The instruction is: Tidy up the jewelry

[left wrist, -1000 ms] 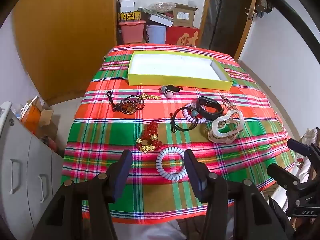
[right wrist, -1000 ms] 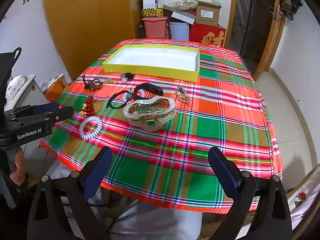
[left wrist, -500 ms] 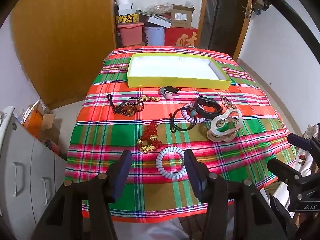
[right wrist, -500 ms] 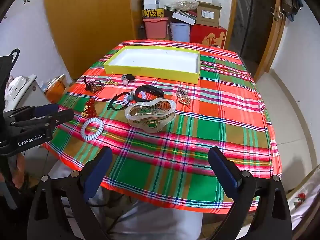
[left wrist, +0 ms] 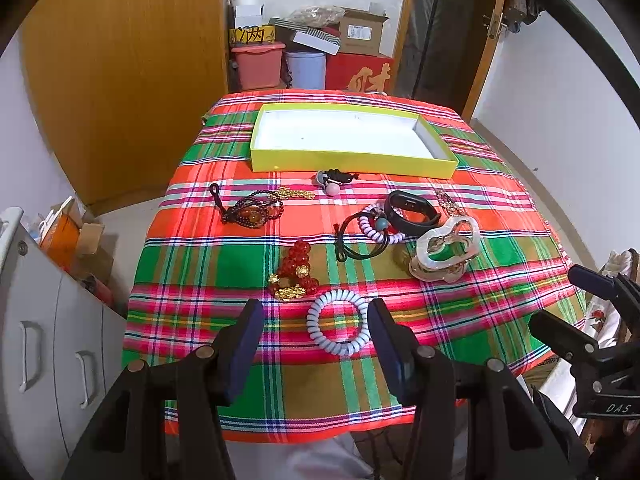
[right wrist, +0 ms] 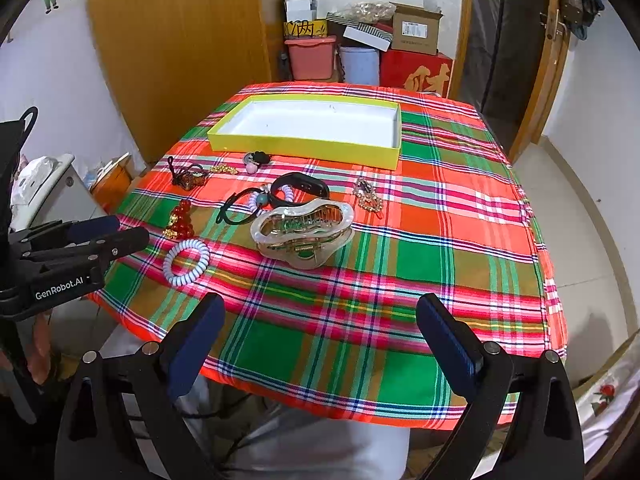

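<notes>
A yellow tray [left wrist: 352, 162] [right wrist: 304, 146] with a white floor sits empty at the far side of the plaid table. Loose pieces lie in front of it: a white coil hair tie [left wrist: 338, 327] [right wrist: 187, 262], a red and gold bead bracelet [left wrist: 295, 274], a dark bead string [left wrist: 250, 212], a black band [left wrist: 410, 212], a black elastic with a pale coil [left wrist: 366, 236], a pearly hair claw [left wrist: 446, 248] [right wrist: 304, 232], and a gold chain piece [right wrist: 367, 196]. My left gripper [left wrist: 316, 344] is open, above the near edge by the coil tie. My right gripper [right wrist: 320, 340] is open and empty over the near edge.
The table wears a red, green and pink plaid cloth [right wrist: 440, 248]. A wooden wardrobe [left wrist: 120, 80] stands left, a grey cabinet [left wrist: 48, 320] at the near left. Boxes and bins [left wrist: 312, 56] stack behind the table. A door [right wrist: 516, 60] is at the right.
Both views have drawn back slightly from the table, so the objects look a little farther off. Nothing on the table has moved and both grippers stay open.
</notes>
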